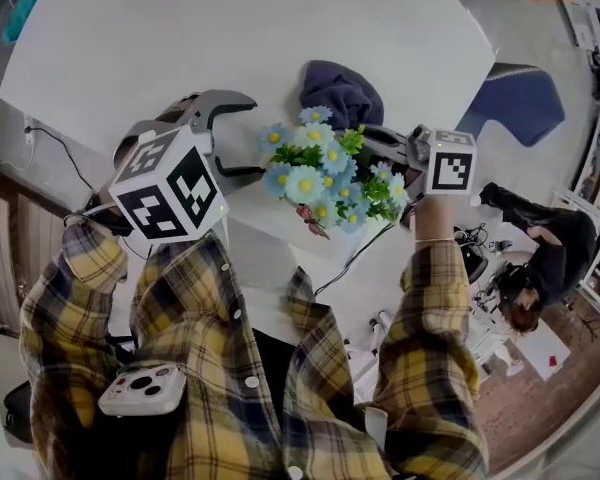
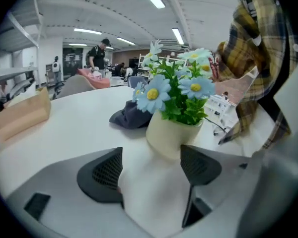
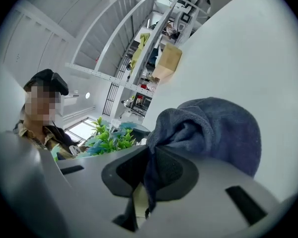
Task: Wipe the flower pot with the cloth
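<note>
Flower pot (image 2: 171, 133) masked overhead by blooms (image 1: 325, 173), right tool (image 3: 148, 172) pinching cloth (image 3: 213, 133)

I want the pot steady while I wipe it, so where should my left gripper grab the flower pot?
Probably the cream wall of the flower pot, below the rim, coming in level from the side of the left gripper: its open fingers face that wall. The flowers overhang the top, so a grasp from above looks blocked.

Between the parted jaws of your left gripper (image 2: 151, 158) lies only bare white table (image 2: 64, 133). The cream flower pot (image 2: 171, 135) stands just ahead, barring a straight path. The blue cloth (image 3: 213, 133), clamped in your right gripper (image 3: 148, 171), lies beyond the pot. The far tabletop is open.
</note>
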